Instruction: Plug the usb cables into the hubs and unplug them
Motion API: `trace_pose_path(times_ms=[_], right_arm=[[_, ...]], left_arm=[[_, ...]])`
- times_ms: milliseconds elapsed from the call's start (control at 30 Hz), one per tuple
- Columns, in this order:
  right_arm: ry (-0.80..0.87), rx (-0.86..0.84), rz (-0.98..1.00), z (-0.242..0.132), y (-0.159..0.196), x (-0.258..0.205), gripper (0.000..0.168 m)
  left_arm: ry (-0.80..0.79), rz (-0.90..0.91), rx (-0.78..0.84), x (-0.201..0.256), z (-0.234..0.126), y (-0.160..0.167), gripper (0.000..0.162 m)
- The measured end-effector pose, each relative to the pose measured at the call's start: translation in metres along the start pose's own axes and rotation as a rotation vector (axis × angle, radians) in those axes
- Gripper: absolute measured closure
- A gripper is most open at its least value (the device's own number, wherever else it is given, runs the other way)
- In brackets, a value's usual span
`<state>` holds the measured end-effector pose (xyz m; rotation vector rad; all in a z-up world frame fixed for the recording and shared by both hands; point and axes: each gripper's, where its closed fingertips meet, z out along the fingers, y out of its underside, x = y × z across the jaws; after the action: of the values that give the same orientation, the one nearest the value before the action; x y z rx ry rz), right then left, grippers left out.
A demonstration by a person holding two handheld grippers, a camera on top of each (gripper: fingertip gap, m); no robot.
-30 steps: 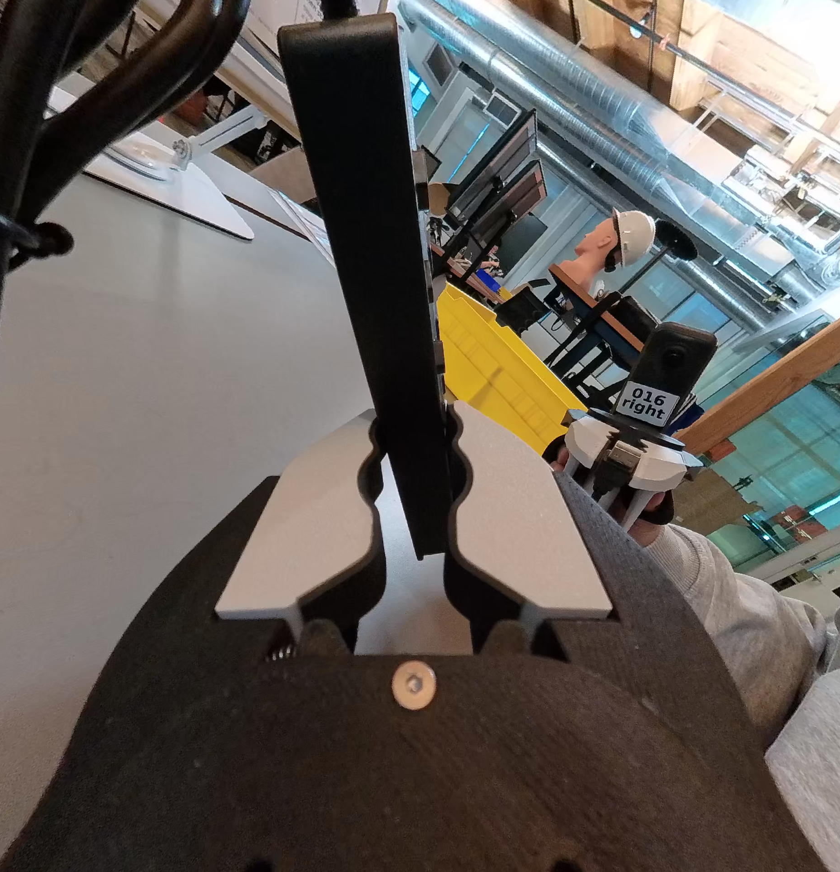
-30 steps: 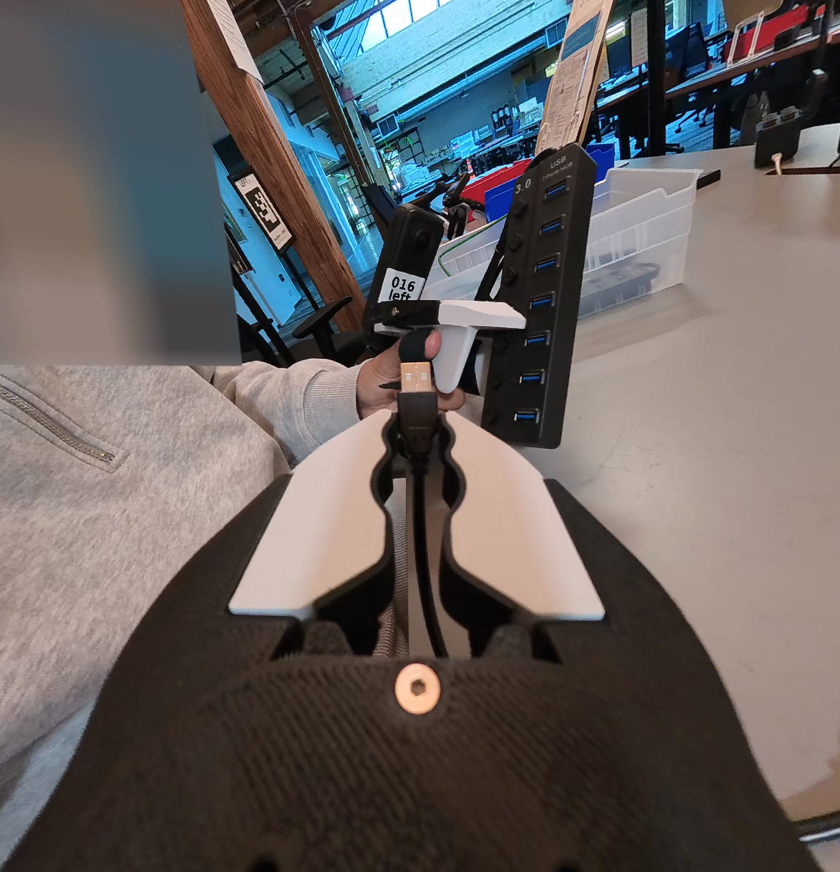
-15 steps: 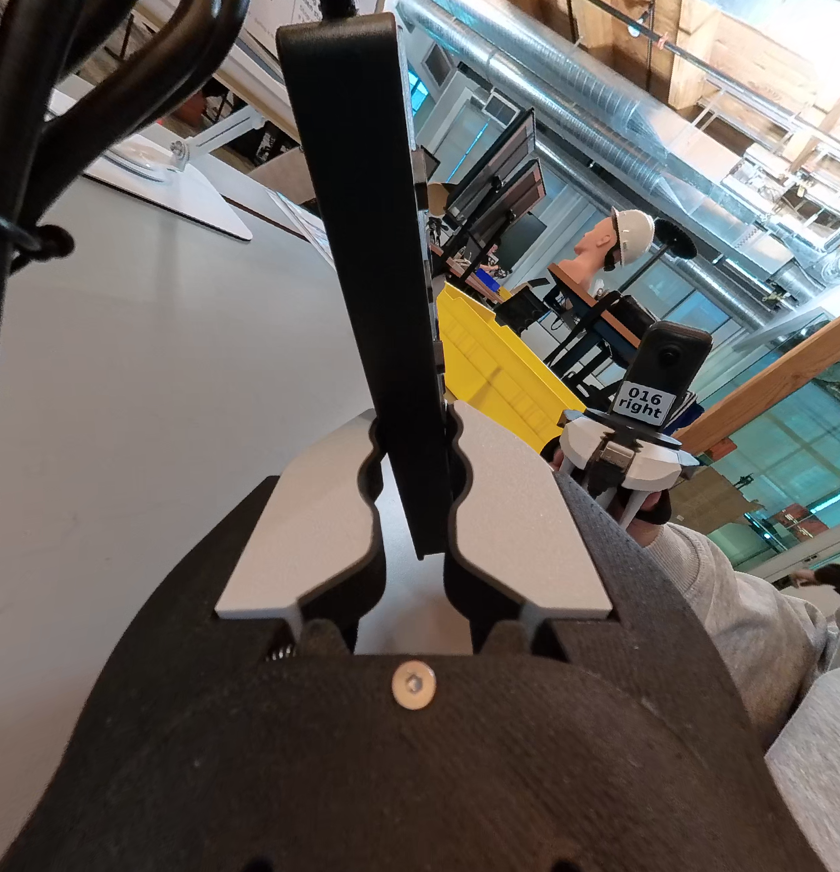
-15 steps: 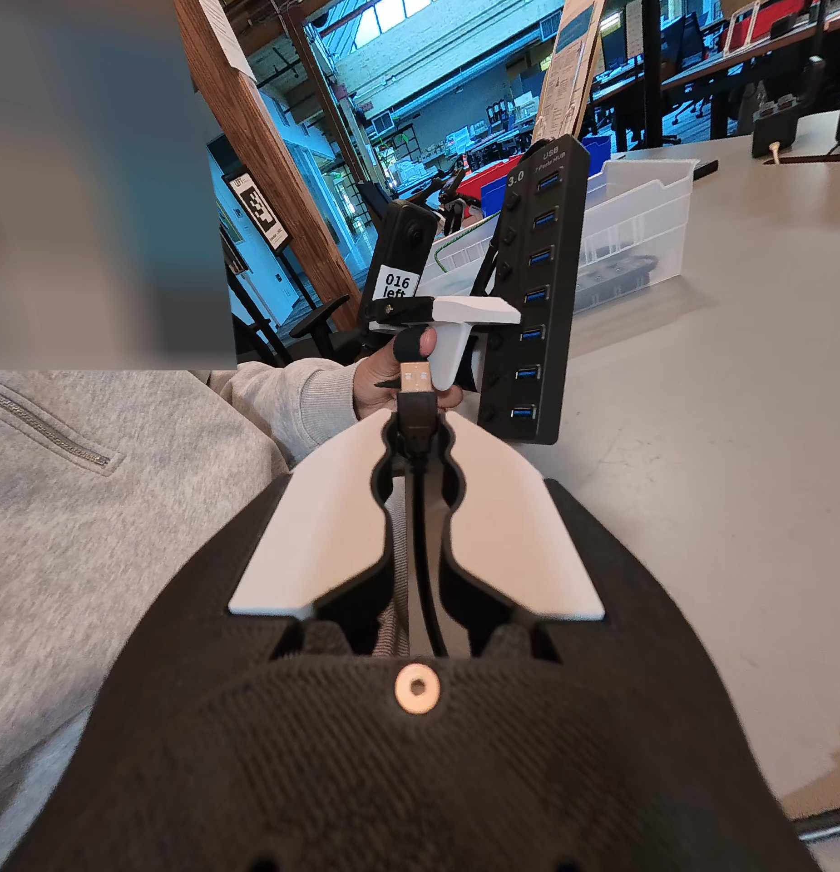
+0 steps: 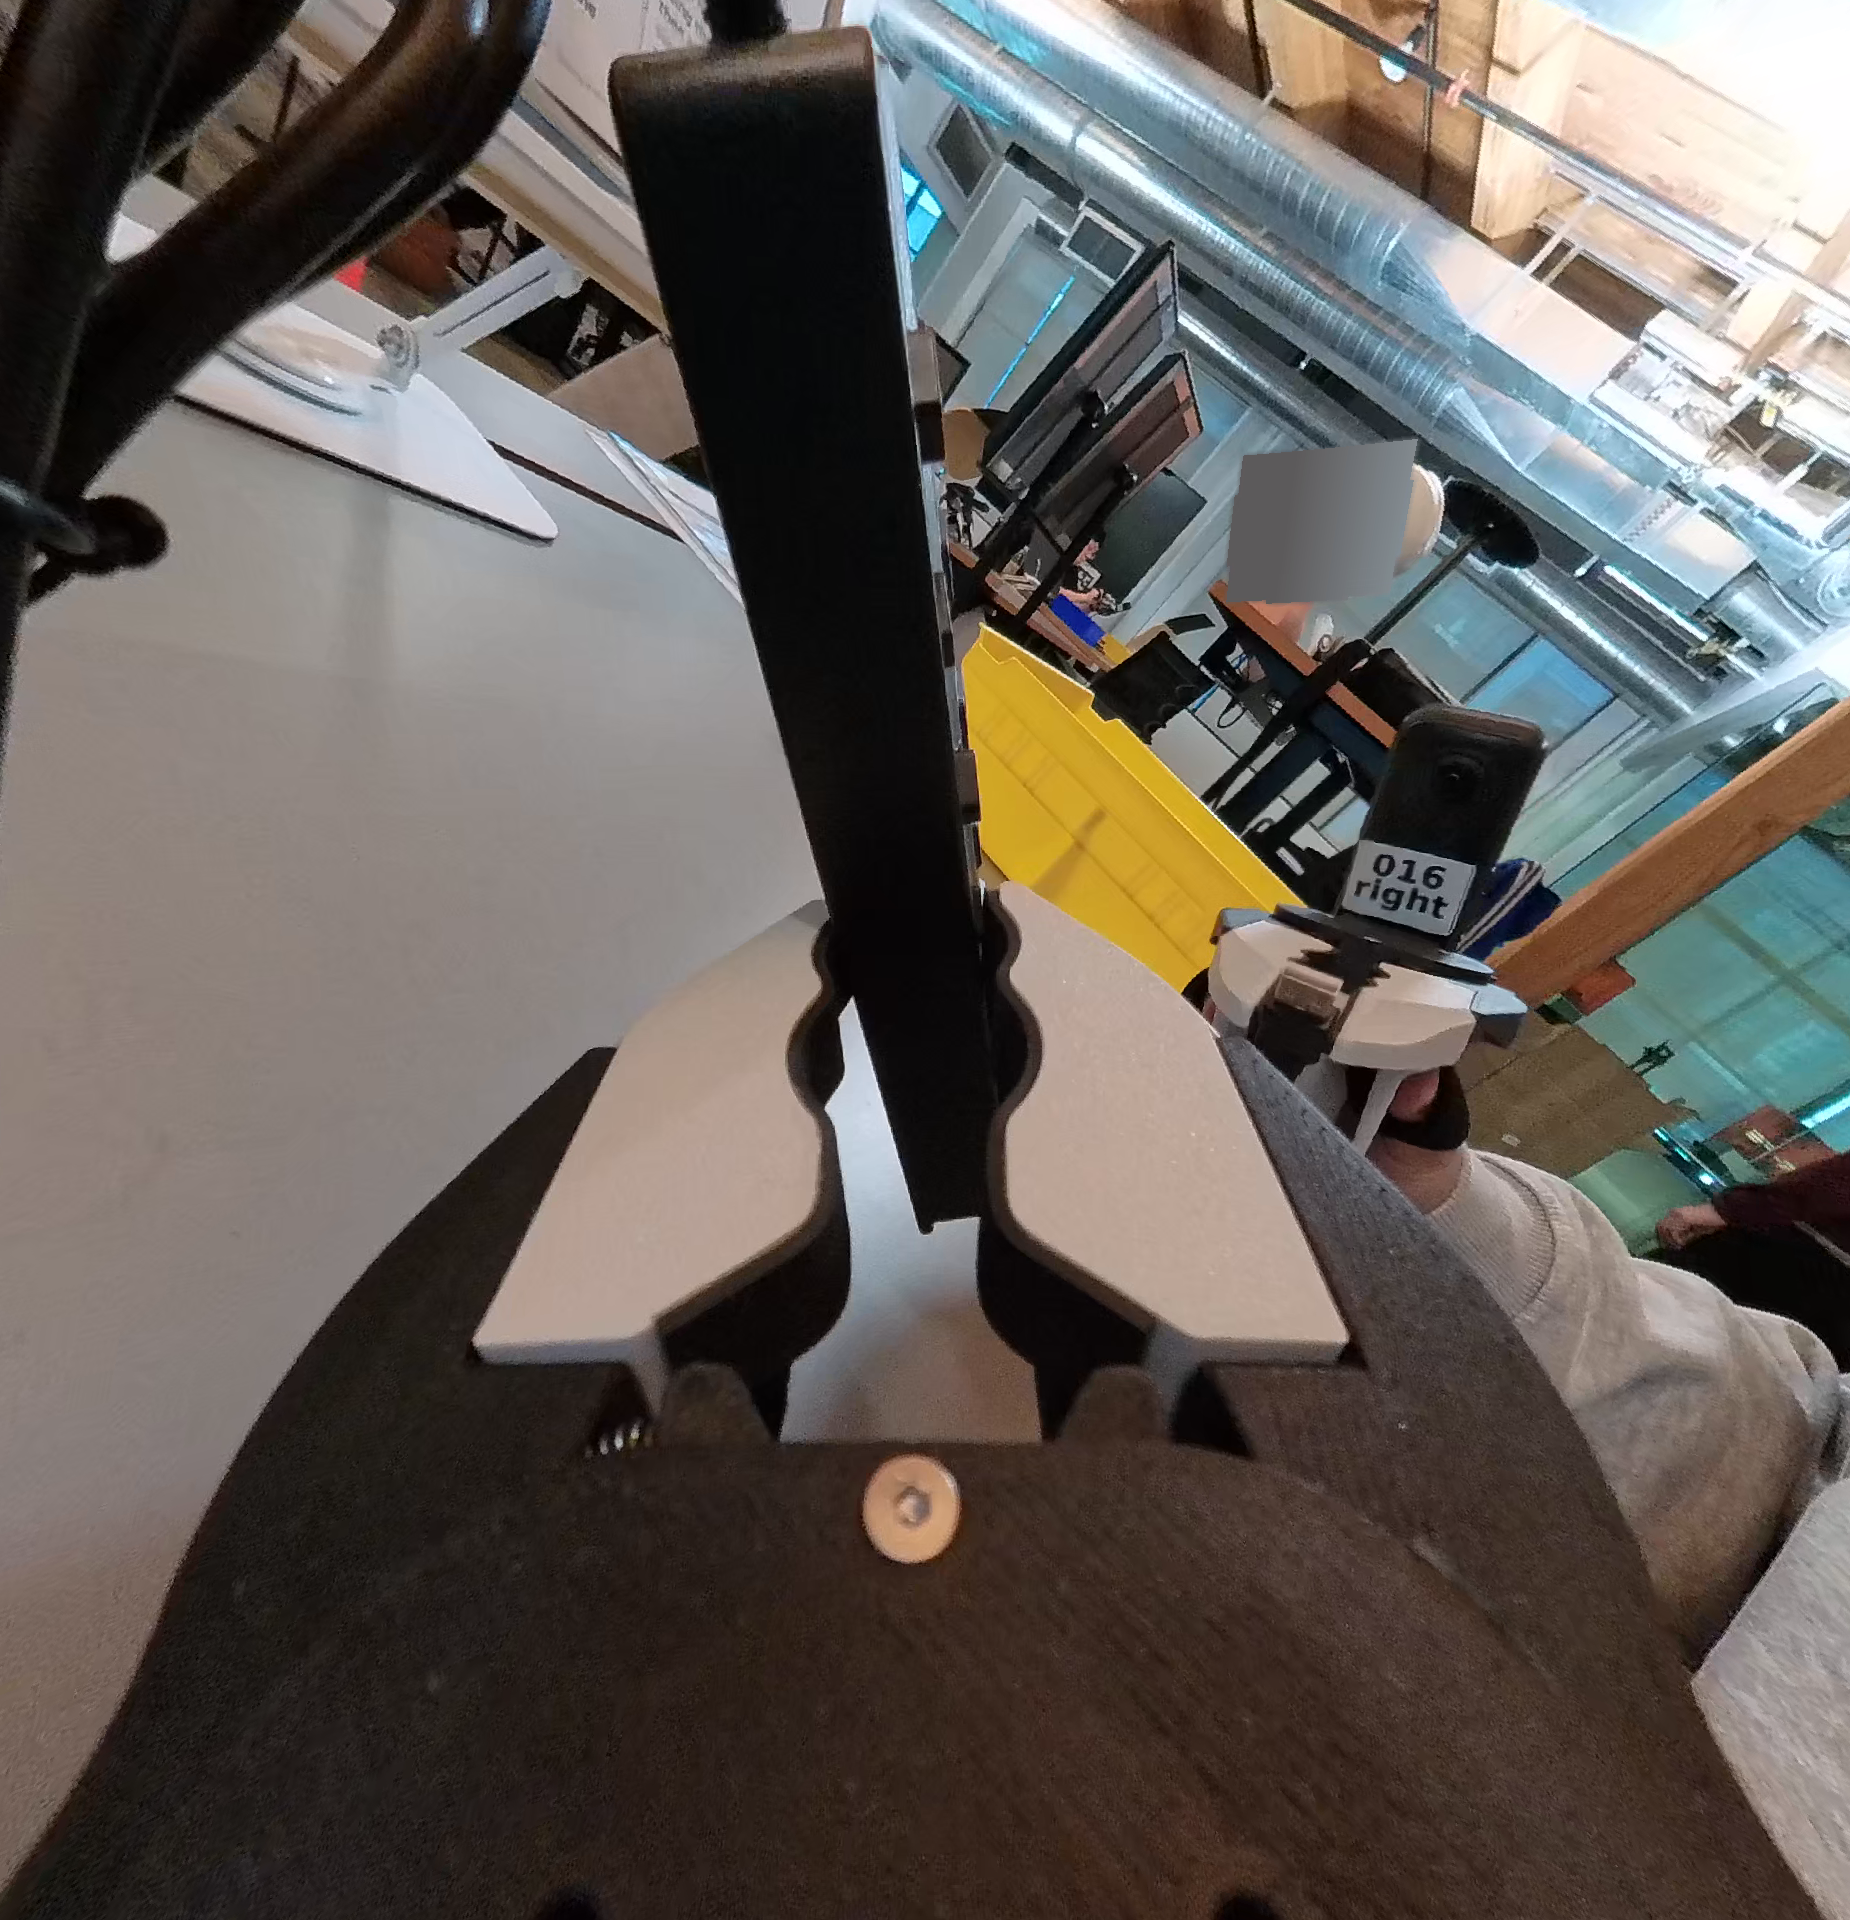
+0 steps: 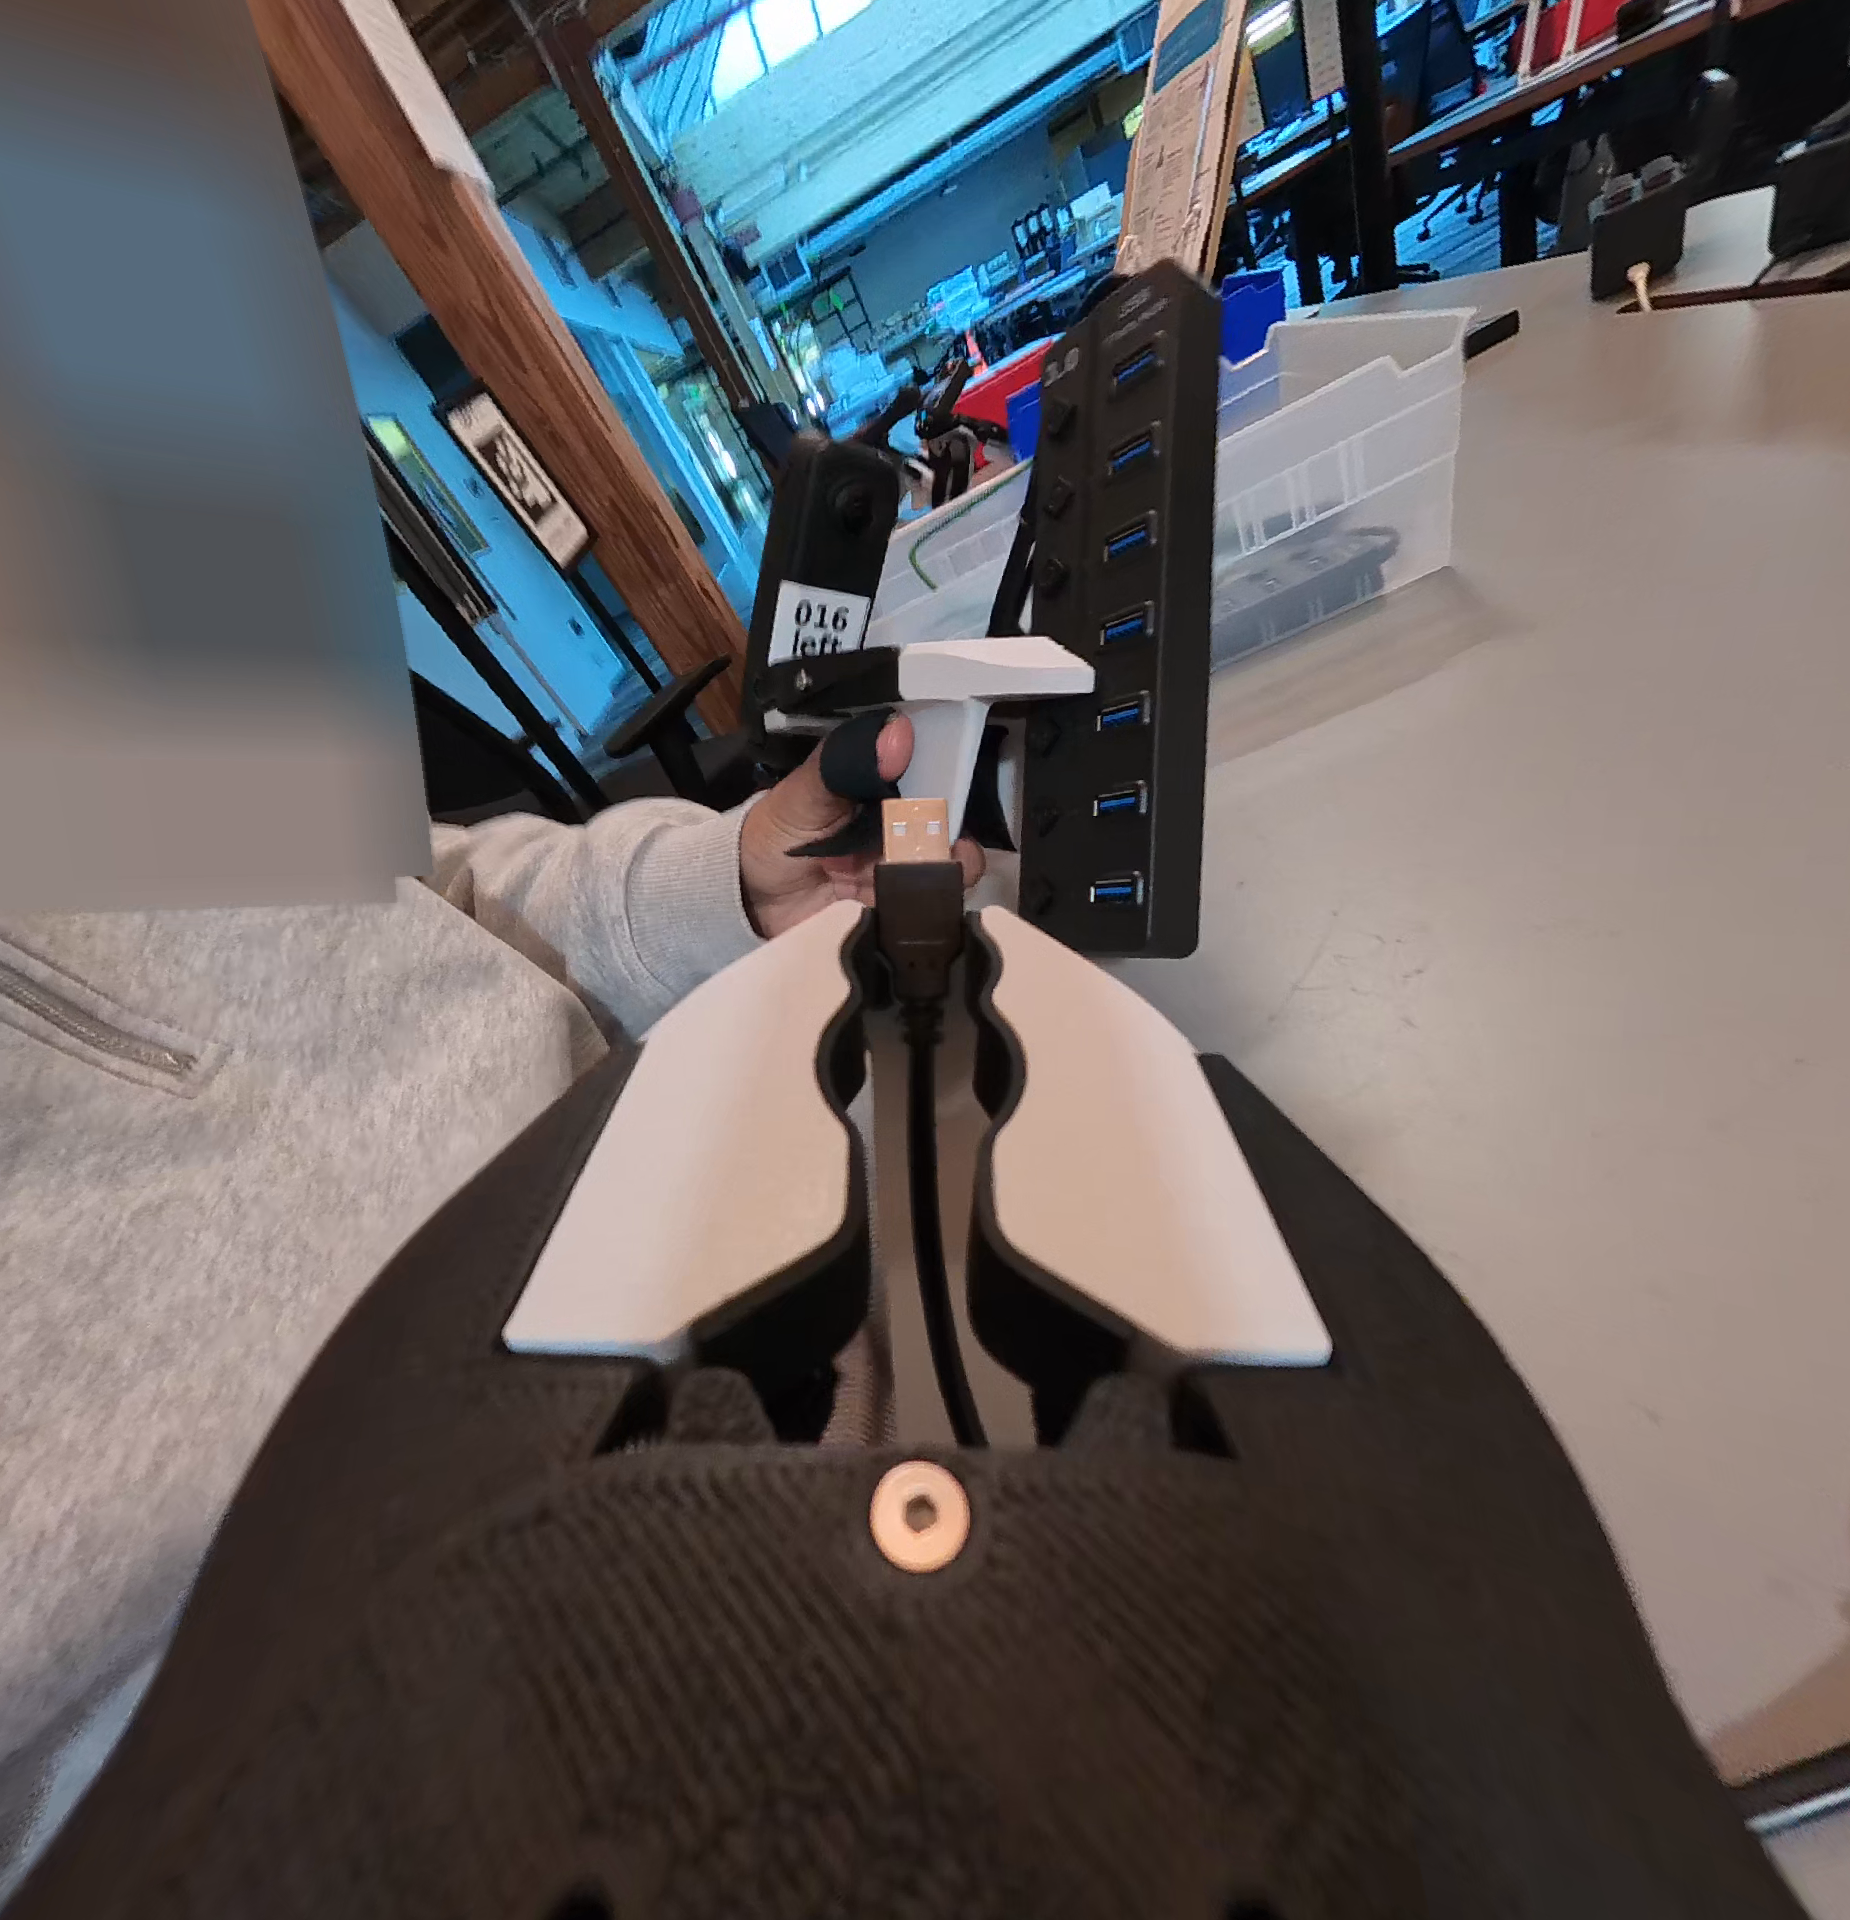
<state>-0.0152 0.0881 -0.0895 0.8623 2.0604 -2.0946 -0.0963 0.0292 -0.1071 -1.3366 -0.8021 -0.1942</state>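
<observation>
Your right tool (image 6: 916, 940) grips the USB plug (image 6: 917, 831); the hub (image 6: 1118, 623), clamped upright by your left tool (image 5: 908, 997), stands ahead, slightly right.

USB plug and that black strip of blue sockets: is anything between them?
Right wrist view: past the USB plug, only a person's hand on the left gripper's handle, then the hub.

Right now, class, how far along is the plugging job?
Done: the left gripper grips the hub upright, and the right gripper grips the cable plug. In hand: the plug is short of the hub. Left: all visible blue ports are empty, so plugging and unplugging remain.
</observation>
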Motion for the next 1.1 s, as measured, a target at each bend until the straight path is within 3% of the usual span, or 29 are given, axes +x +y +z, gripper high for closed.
trace_pose_path(times_ms=[167,500,700,1000,1100], right_arm=[[-0.039,0.087,0.156,-0.001,-0.009,0.003,0.152],[0.209,-0.109,-0.01,0.004,0.017,0.027,0.152],[0.211,-0.101,0.005,0.005,0.016,0.027,0.152],[0.117,0.08,0.299,-0.005,-0.001,0.032,0.152],[0.132,0.045,0.389,-0.005,0.01,0.04,0.153]], left_arm=[[0.002,0.017,0.006,0.001,0.0,-0.001,0.136],[0.0,0.014,0.009,0.0,0.0,-0.001,0.136],[0.003,0.018,0.008,0.002,0.0,-0.001,0.136],[0.034,0.05,0.034,0.009,-0.001,-0.004,0.136],[0.024,0.06,0.028,0.008,0.0,-0.003,0.136]])
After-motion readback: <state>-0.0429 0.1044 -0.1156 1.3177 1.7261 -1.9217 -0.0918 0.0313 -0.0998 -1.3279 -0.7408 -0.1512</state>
